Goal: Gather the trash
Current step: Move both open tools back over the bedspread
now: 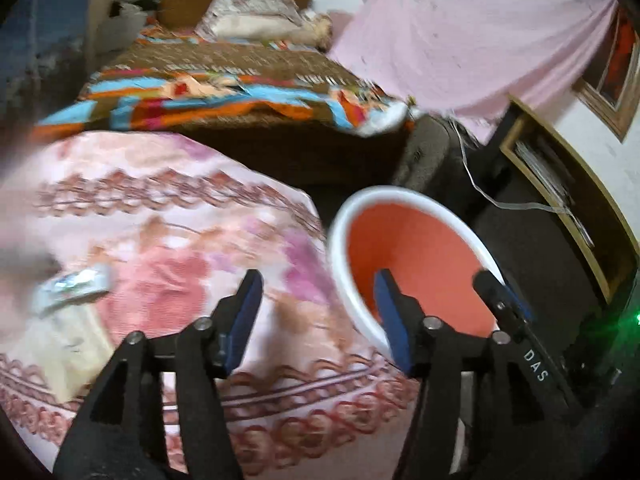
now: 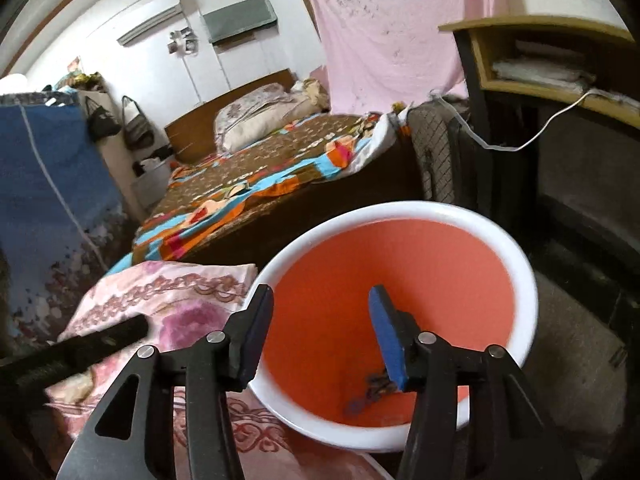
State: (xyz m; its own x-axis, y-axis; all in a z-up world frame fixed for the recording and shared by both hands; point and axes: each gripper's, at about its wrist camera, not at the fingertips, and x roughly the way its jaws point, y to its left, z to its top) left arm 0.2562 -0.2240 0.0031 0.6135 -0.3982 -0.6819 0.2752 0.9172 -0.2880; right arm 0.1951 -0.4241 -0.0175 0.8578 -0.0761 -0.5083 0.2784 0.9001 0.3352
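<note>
Both grippers stand open with nothing between the pads. The left gripper (image 1: 318,316) hangs over the edge of a pink floral cloth (image 1: 180,232) covering the worktop, its right finger overlapping the rim of the bin (image 1: 340,280). The right gripper (image 2: 320,332) is poised over the bin's mouth; a small dark scrap (image 2: 366,394) lies on the orange bottom, apparently already dropped in. The bin stands just beside the cloth's right edge. One item remains on the cloth: a crumpled silvery wrapper (image 1: 74,286), blurred, lying far to the left of the left gripper, its long axis running roughly left to right across the view. The left hand is judged the nearer to it; the right is occupied at the bin. Next pickup calls for a leftward reach.
</note>
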